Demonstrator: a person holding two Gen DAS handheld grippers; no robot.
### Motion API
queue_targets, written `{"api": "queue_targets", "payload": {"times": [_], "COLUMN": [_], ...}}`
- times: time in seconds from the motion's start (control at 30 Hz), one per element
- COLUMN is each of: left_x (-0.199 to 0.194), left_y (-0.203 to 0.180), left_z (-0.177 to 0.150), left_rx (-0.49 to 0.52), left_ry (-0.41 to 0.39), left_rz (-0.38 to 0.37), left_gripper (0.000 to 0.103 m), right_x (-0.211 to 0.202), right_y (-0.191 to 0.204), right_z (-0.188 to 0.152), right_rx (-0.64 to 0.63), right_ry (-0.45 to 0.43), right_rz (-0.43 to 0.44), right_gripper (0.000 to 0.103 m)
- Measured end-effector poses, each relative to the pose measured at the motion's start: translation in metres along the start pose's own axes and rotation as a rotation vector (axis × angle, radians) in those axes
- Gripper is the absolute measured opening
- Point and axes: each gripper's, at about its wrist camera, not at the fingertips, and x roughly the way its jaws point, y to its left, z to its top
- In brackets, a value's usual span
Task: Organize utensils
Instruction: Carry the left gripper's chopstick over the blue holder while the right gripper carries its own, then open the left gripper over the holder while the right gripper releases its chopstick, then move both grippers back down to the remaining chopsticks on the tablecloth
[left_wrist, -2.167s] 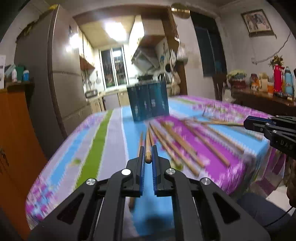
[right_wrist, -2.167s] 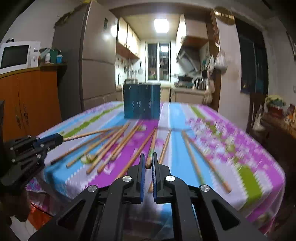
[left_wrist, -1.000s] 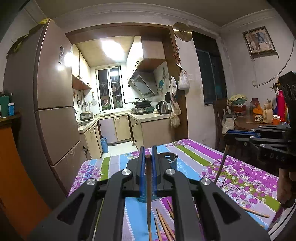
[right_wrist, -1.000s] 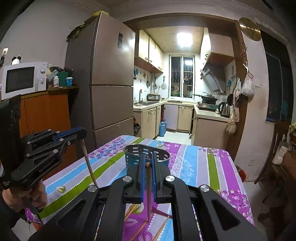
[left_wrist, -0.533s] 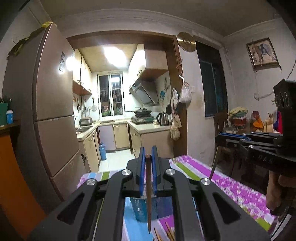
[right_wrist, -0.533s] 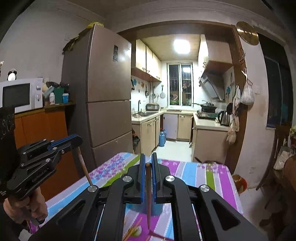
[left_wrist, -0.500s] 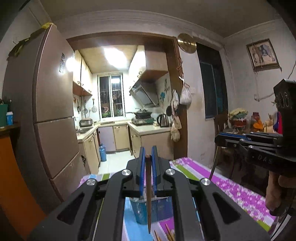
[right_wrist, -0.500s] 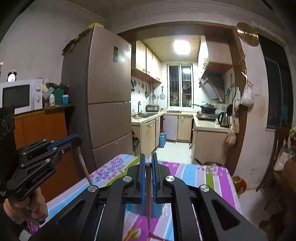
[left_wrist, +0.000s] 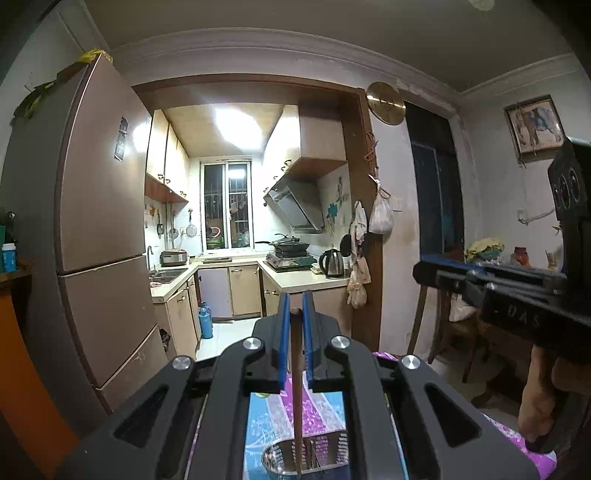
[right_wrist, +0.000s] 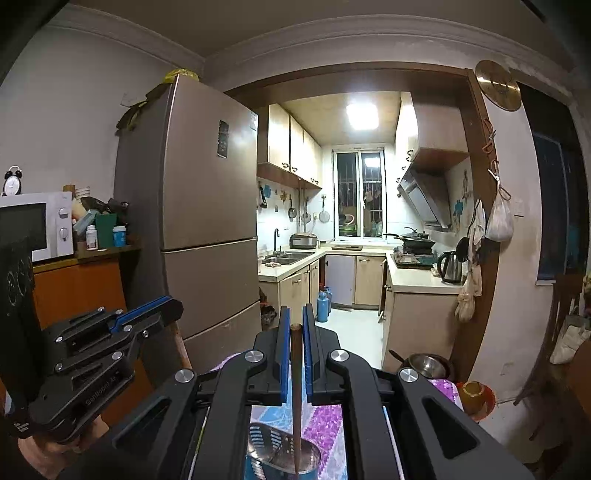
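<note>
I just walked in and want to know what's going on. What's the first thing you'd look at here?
Each hand-held gripper pinches a chopstick hanging straight down: the left hand-held gripper holds its chopstick, and the right hand-held gripper holds its chopstick. Both tips point into the metal holder on the striped tablecloth below. Behind stand a big fridge on the left and a bright kitchen.

Below the matt black plastic left gripper (left_wrist: 294, 314), a smooth wooden chopstick (left_wrist: 296, 398) meets a shiny perforated metal holder (left_wrist: 306, 456) on printed cloth (left_wrist: 269, 417).
</note>
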Motion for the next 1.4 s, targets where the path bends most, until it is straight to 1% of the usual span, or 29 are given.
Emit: {"api": "queue_targets", "payload": {"times": [0.13, 0.27, 0.5, 0.7, 0.93, 1.0, 1.07, 1.13, 1.2, 1.23, 1.27, 1.33, 1.37, 1.4], "left_x": [0.021, 0.042, 0.07, 0.083, 0.083, 0.081, 0.078, 0.07, 0.057, 0.049, 0.034, 0.006, -0.019, -0.04], "left_y": [0.008, 0.013, 0.023, 0.026, 0.027, 0.027, 0.027, 0.025, 0.023, 0.022, 0.021, 0.018, 0.014, 0.01], "left_z": [-0.003, -0.019, -0.048, -0.062, -0.06, -0.06, -0.059, -0.058, -0.057, -0.056, -0.056, -0.059, -0.063, -0.07], "left_rx": [-0.022, -0.026, -0.05, -0.053, -0.052, -0.049, -0.043, -0.037, -0.027, -0.025, -0.022, -0.012, 0.009, 0.032], "left_ry": [0.007, 0.029, 0.088, 0.133, 0.151, 0.152, 0.149, 0.148, 0.138, 0.13, 0.122, 0.104, 0.089, 0.077], "left_rz": [0.001, 0.001, 0.002, -0.006, -0.005, -0.002, 0.008, 0.014, 0.016, 0.015, 0.02, 0.01, 0.001, 0.001], "left_gripper": [0.005, 0.005, 0.005, 0.005, 0.006, 0.012, 0.025, 0.03, 0.035, 0.041, 0.045, 0.049, 0.055, 0.058], "right_x": [0.027, 0.051, 0.079, 0.093, 0.09, 0.086, 0.079, 0.069, 0.052, 0.045, 0.028, -0.003, -0.024, -0.042], "right_y": [-0.001, -0.001, -0.004, -0.002, -0.004, -0.004, -0.003, -0.003, -0.001, -0.001, 0.001, 0.006, 0.01, 0.012], "right_z": [-0.008, -0.022, -0.051, -0.068, -0.066, -0.063, -0.061, -0.058, -0.054, -0.053, -0.053, -0.057, -0.063, -0.07], "right_rx": [0.001, 0.001, 0.006, 0.007, 0.014, 0.015, 0.018, 0.019, 0.023, 0.026, 0.03, 0.033, 0.034, 0.032], "right_ry": [0.028, 0.06, 0.117, 0.155, 0.149, 0.144, 0.135, 0.123, 0.104, 0.097, 0.085, 0.069, 0.063, 0.057], "right_rz": [0.001, 0.005, 0.003, 0.01, 0.004, 0.001, -0.004, -0.008, -0.006, -0.004, 0.0, 0.018, 0.033, 0.043], "right_gripper": [0.008, 0.008, 0.008, 0.008, 0.008, 0.008, 0.012, 0.021, 0.026, 0.028, 0.031, 0.036, 0.036, 0.037]}}
